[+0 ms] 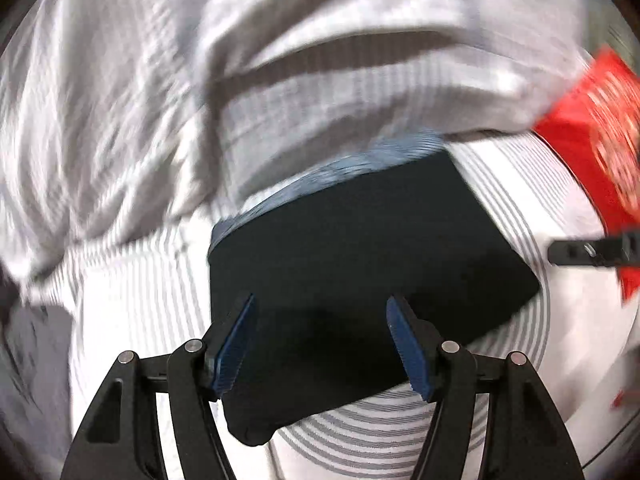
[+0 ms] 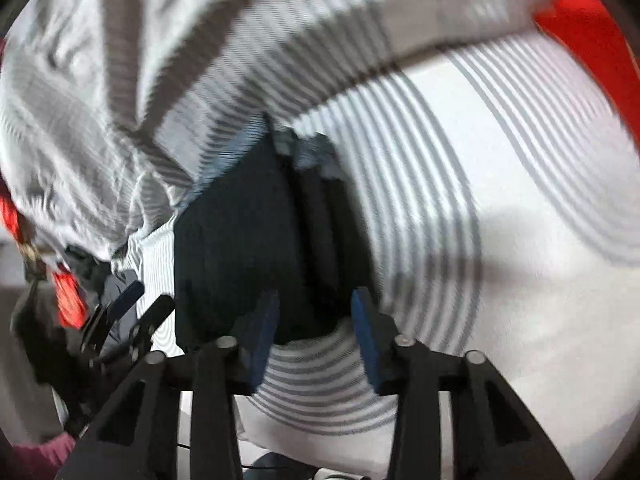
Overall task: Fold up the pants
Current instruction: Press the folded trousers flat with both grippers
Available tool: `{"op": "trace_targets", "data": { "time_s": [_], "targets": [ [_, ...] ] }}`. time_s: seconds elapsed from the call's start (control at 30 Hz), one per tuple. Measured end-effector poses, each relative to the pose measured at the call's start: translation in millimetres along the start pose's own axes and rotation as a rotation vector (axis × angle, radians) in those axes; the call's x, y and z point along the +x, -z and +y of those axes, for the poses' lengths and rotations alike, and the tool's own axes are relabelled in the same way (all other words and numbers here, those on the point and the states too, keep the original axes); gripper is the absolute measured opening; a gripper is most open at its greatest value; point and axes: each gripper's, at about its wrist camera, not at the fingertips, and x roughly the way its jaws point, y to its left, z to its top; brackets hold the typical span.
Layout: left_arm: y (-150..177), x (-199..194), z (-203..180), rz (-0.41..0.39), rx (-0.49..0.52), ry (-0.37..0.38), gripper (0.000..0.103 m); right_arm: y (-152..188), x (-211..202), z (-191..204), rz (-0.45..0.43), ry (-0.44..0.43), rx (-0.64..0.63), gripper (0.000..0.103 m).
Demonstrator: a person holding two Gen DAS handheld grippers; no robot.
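Bedding: white sheet with thin grey stripes (image 1: 508,184), spread flat under everything; the stripes curve with the lens. It fills the lower and right part of both views.

Cover: crumpled white-and-grey striped duvet (image 1: 200,60), heaped along the far side, its folds casting dark shadows. Its edge lies just beside the far end of the pants.

Red item: bright red cloth or bag with a white pattern (image 1: 596,120), at the right edge of the left wrist view, lying on the sheet well apart from the pants. Too blurred to say what it is.

Task item: dark navy folded pants (image 1: 360,264), a compact rectangular bundle lying flat on the striped sheet. A lighter blue strip, blurred, shows along the far edge. In the right wrist view the same bundle (image 2: 240,248) shows stacked layers along its right side.

Left gripper (image 1: 322,344): black two-finger tongs with blue ribbed pads, standing moderately wide above the near end of the pants, holding nothing; no cloth is pinched between the pads.

Right gripper (image 2: 314,336): same make, set narrower yet parted, over the near corner of the bundle and the sheet, holding nothing. Its tip also shows at the right edge of the left wrist view.
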Motion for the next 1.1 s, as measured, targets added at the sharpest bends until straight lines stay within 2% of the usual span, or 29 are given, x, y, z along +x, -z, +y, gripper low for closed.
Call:
{"op": "trace_targets", "data": {
  "time_s": [0.13,0.23,0.33,0.37,0.43,0.77,0.83,1.1],
  "targets": [
    [-1,21,29,0.061,-0.147,0.031,0.068,-13,15,36,-0.003,0.07,-0.098,0.04],
    [-2,46,39,0.112,-0.206,0.051,0.068,-14,34,52,0.011,0.123,-0.146,0.04],
    [6,71,43,0.159,-0.248,0.074,0.068,-5,54,51,0.052,0.19,-0.171,0.04],
    [9,75,41,0.159,-0.25,0.075,0.069,0,63,45,0.079,0.211,-0.17,0.04],
    [13,83,40,0.152,-0.236,0.065,0.087,7,70,33,0.075,0.208,-0.155,0.04],
    [13,98,42,0.156,-0.228,0.085,0.087,6,72,35,0.071,0.226,-0.165,0.045],
    [14,99,41,0.159,-0.223,0.095,0.091,7,72,35,0.066,0.227,-0.165,0.045],
    [14,105,43,0.166,-0.203,0.105,0.092,4,76,34,0.061,0.228,-0.149,0.048]
  ]
}}
